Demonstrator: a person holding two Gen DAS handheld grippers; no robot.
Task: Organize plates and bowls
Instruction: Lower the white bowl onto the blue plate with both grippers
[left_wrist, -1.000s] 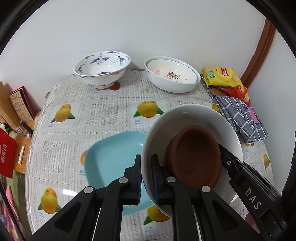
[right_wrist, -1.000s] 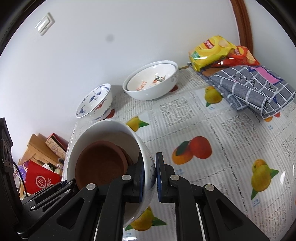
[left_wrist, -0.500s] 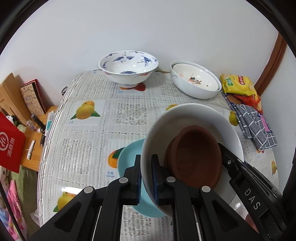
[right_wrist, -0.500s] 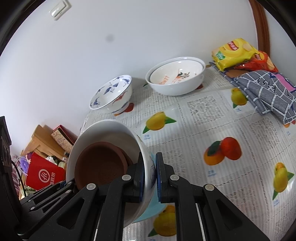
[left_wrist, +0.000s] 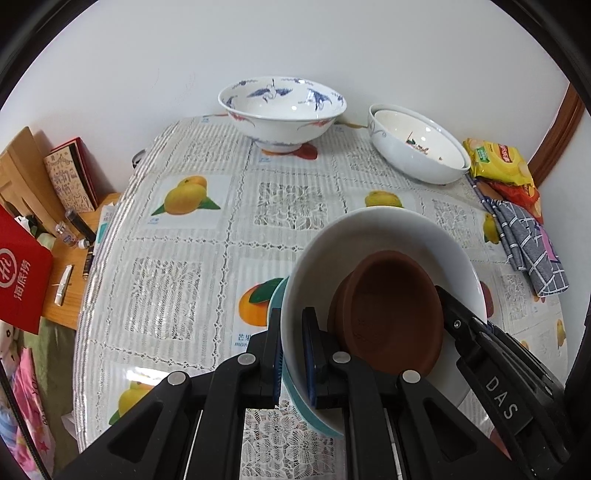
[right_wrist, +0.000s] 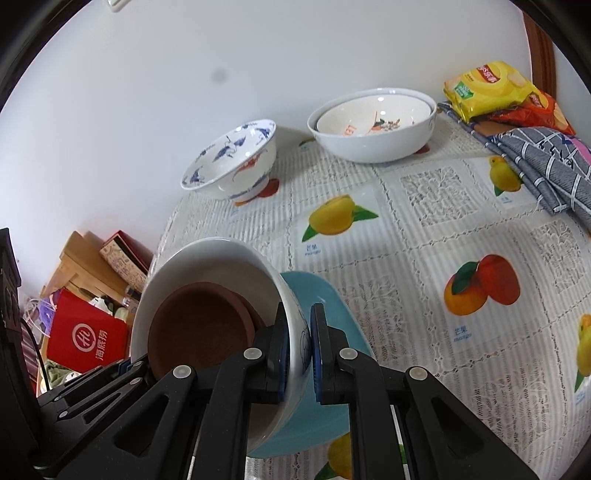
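Observation:
A large white bowl with a brown dish lying inside it is held tilted between both grippers. My left gripper is shut on its left rim. My right gripper is shut on the opposite rim of the white bowl, beside the brown dish. A teal plate lies on the table right under the bowl. In the left wrist view only an edge of the teal plate shows.
A blue-and-white footed bowl and a stack of white bowls stand at the back by the wall. Snack bags and a folded checked cloth lie at the right. The table's left edge drops to a cluttered shelf.
Both grippers have carried the white bowl leftward and a little lower, over the teal plate, which is now mostly covered. The grips have not changed.

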